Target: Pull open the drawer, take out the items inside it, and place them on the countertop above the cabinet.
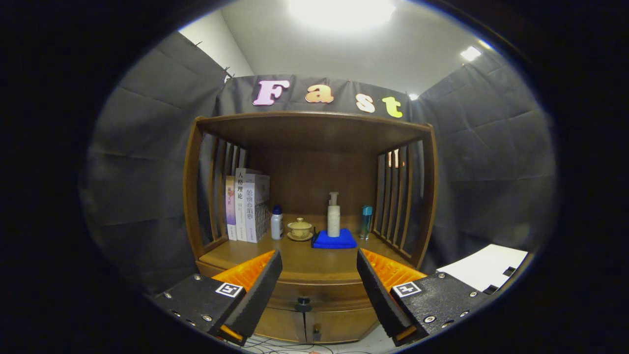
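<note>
Gripper (319, 290) held wide, empty, well short of cabinet | drawer (314, 295) shut under worktop (314, 263) front edge, long axis crosswise | knob (303, 301) dead ahead, centred between fingers | contents hidden.

gripper (319, 287) | black screwed housings | square markers | fingers (255, 290) black, orange-ribbed

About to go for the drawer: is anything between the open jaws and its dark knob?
Nothing visible. The small dark knob on the closed wooden drawer sits between and beyond the open gripper.
</note>
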A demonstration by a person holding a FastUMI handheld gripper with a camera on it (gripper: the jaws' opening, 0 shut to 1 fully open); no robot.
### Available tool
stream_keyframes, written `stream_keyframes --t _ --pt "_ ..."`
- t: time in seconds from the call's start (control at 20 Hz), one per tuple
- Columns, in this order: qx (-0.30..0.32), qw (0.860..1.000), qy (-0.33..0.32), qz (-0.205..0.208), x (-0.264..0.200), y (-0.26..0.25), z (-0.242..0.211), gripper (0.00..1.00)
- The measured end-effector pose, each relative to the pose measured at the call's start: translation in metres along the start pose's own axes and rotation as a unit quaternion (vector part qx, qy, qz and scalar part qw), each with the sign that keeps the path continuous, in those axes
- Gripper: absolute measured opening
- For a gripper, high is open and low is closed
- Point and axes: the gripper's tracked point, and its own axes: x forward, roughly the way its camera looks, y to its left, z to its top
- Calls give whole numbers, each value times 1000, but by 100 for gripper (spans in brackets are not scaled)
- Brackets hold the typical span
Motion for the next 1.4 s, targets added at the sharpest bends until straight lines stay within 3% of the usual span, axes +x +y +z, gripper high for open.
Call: stream_keyframes --t 0.2,0.85,1.4 --pt "-20 1000 -3 -1 12 -1 -24 95" --pt "1 999 1 -41 15 6 -87 95" --pt "13 996 68 -54 50 24 -178 95"
